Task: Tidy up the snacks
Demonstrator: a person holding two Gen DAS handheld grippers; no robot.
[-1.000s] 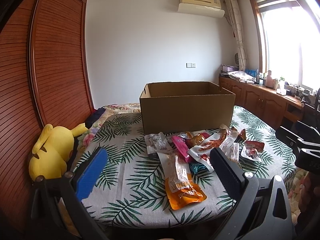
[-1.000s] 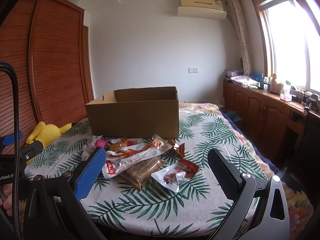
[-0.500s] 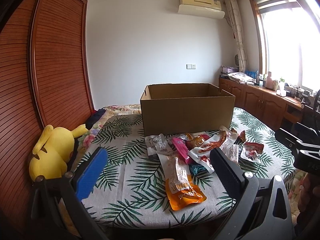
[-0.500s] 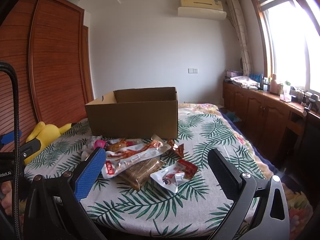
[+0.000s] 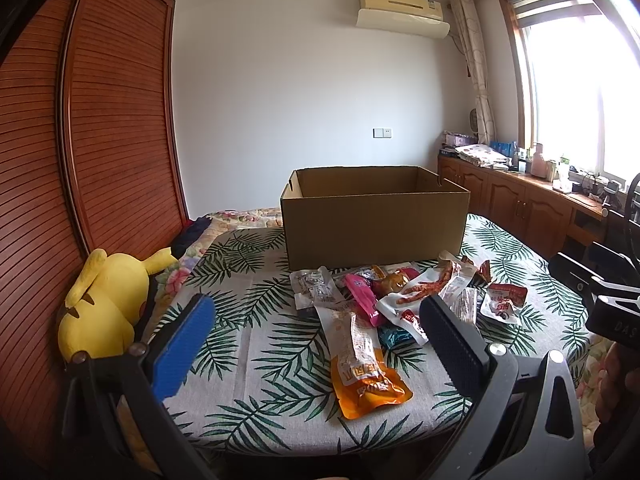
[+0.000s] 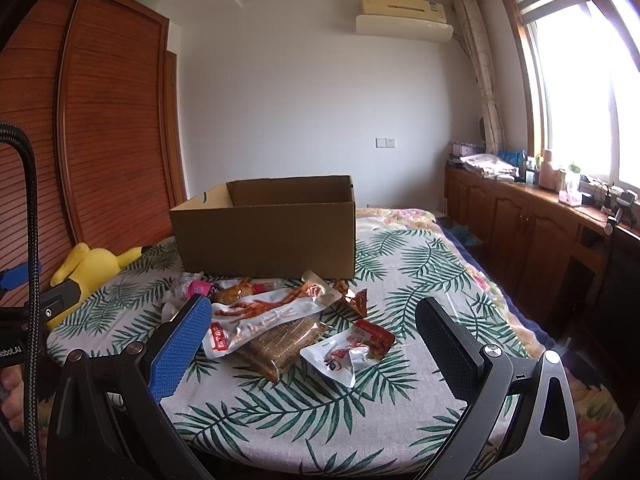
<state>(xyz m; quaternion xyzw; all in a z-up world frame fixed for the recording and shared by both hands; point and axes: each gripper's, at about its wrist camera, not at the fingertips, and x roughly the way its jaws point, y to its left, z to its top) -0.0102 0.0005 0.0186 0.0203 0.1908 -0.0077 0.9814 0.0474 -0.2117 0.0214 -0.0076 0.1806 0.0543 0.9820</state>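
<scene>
A bench draped in a white cloth printed with green palm leaves (image 5: 256,364) fills the lower part of both wrist views. Toward its far side stands an open brown cardboard box (image 5: 374,224), its flaps out of the way; what its interior holds cannot be seen.

A loose pile of snack packets lies on the cloth just in front of the box, at 6 o'clock from it. Nearest the left camera is a long orange and clear pouch (image 5: 366,372). Behind it lie a magenta packet (image 5: 362,298), a small clear packet with grey print (image 5: 314,290), and a white and clear bag showing red chicken feet (image 5: 426,294). In the right view the chicken feet bag (image 6: 268,316) overlaps a clear bag of brown crispy strips (image 6: 286,340), and a small red and white packet (image 6: 348,350) lies at 3 o'clock from those strips, touching none of the tongs.

The left tongs (image 5: 316,344) hover above the near edge of the bench, spread wide and released, with nothing between the blue pad and the black pad. The right tongs (image 6: 314,344) are likewise spread apart and unloaded, framing the pile from the near side.

A yellow plush toy with pointed ears (image 5: 102,304) lies at 9 o'clock, beside the slatted wooden wardrobe (image 5: 92,152).
</scene>
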